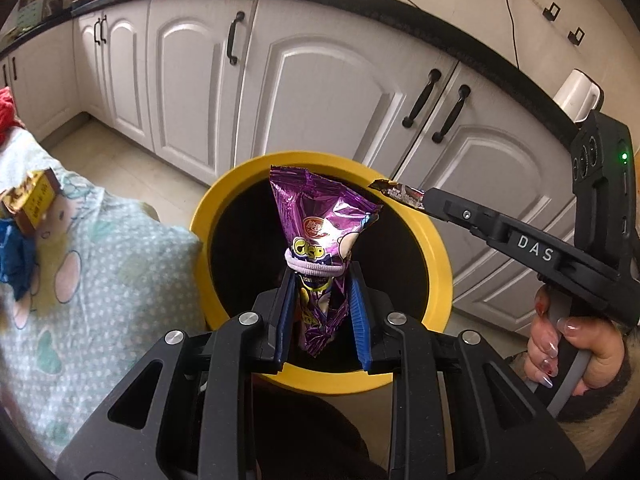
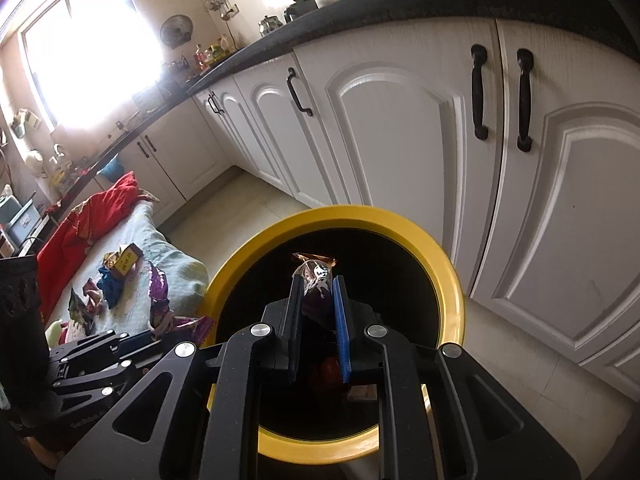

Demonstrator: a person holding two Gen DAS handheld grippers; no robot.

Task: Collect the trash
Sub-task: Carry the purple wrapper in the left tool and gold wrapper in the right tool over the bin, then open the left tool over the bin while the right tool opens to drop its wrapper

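Left jaws grasping crinkled purple snack bag (image 1: 320, 232); right jaws clamping brown wrapper (image 2: 314, 274), over yellow-rimmed bin (image 1: 436, 248).

the bin (image 1: 434, 240) has a yellow rim and a black inside. the snack bag (image 1: 320, 216) is shiny purple with yellow lettering, ringed by a pale lilac band (image 1: 316, 267). the wrapper (image 2: 314, 274) is brown and silver. the sheet (image 1: 100, 248) is pale green with white dots and cartoon prints. the cupboards (image 1: 332, 92) are white with black handles.

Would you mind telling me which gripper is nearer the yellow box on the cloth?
Left. The left gripper is beside the cloth holding the box; the right gripper is farther, across the bin.
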